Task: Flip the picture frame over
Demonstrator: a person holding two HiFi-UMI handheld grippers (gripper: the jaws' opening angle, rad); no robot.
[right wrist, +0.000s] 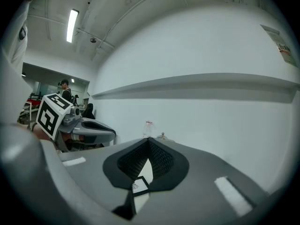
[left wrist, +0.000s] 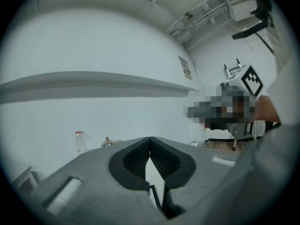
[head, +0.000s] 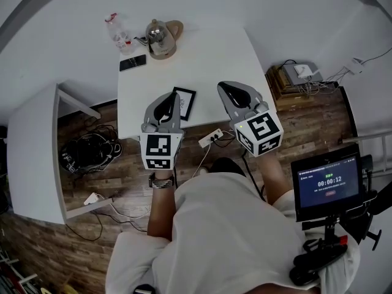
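The picture frame (head: 184, 101) lies flat near the front edge of the bench (head: 202, 48), just beside the left tongs (head: 174, 95). The right tongs (head: 224, 86) hang a little apart. Both are pinched closed on nothing. If closed tips nudge it, the flat frame would likely skid off that edge instead of lifting.

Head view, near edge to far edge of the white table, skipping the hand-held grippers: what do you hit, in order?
power strip → picture frame → phone → kettle. The bottle sits level with the kettle, so it's left out.
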